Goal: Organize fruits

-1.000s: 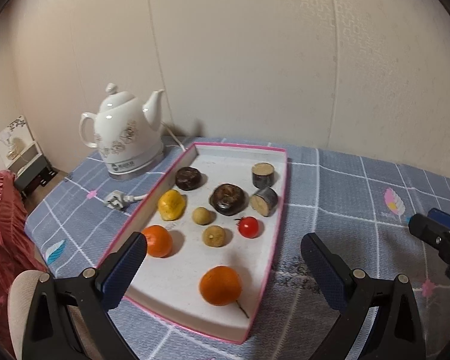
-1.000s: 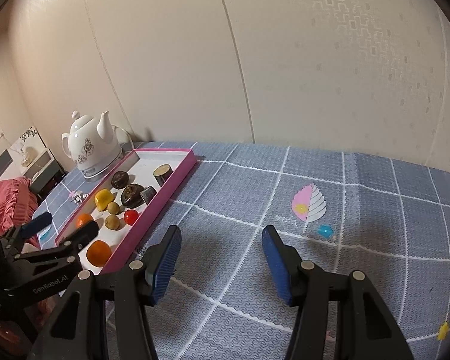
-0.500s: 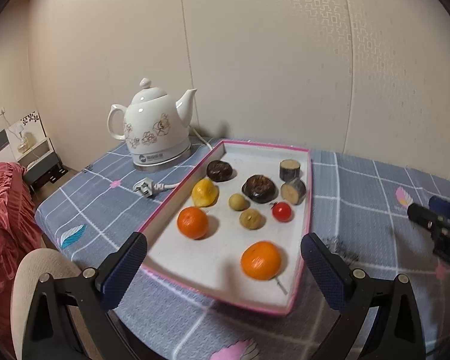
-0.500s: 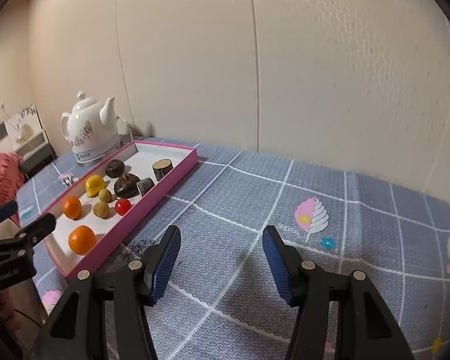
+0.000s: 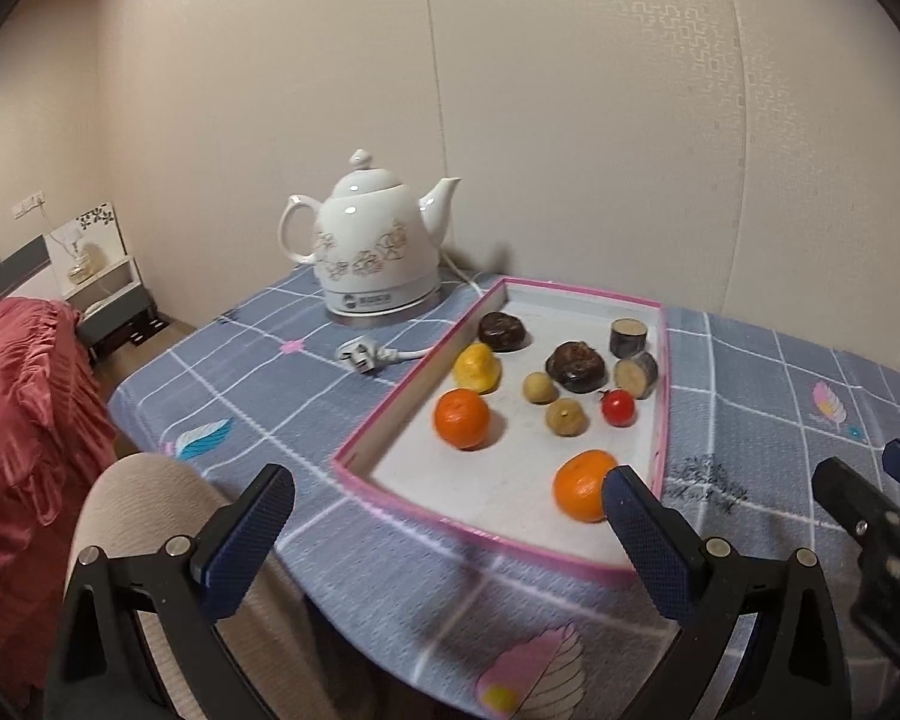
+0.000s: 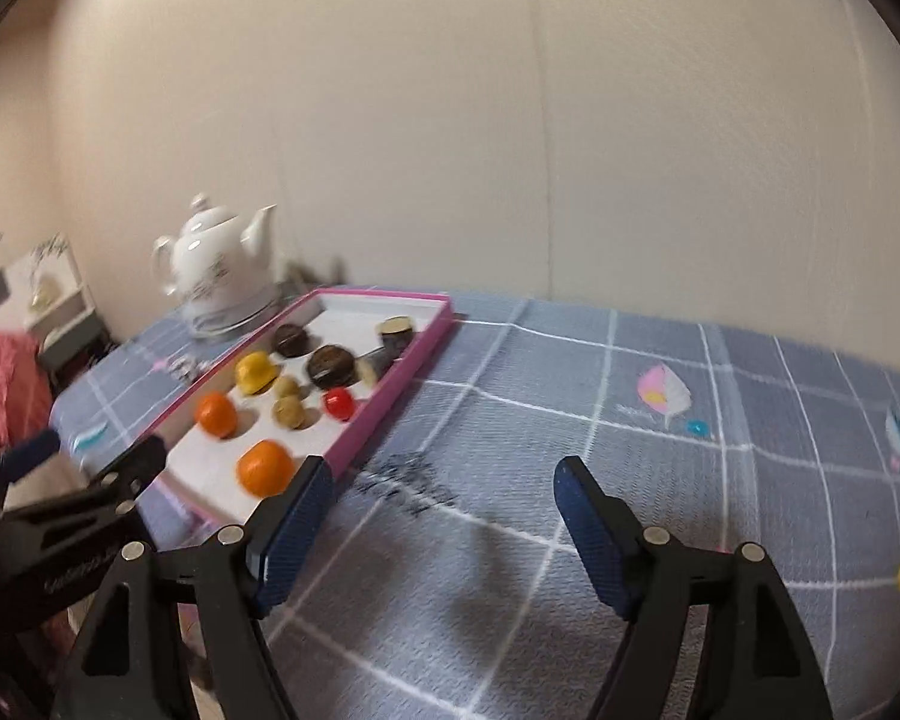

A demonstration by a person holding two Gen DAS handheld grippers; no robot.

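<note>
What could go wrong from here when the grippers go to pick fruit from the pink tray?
1. The fruits are round and loose: the near orange or the cherry tomato may roll away or be squashed.
2. The pink tray lies near the table edge, so a push from the left gripper might shift it off.
3. The right gripper, whose jaws are opening with nothing between them, is close to the left one; they may collide.

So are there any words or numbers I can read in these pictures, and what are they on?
Kettle: a dark label with a round logo and pale lettering on its base, too small to read.
Left gripper, seen from the right wrist: white lettering along its black arm, too blurred to read.
Tablecloth: a dark scribbly mark beside the tray; I cannot tell whether it is writing.
No words or numbers can be read.
</note>
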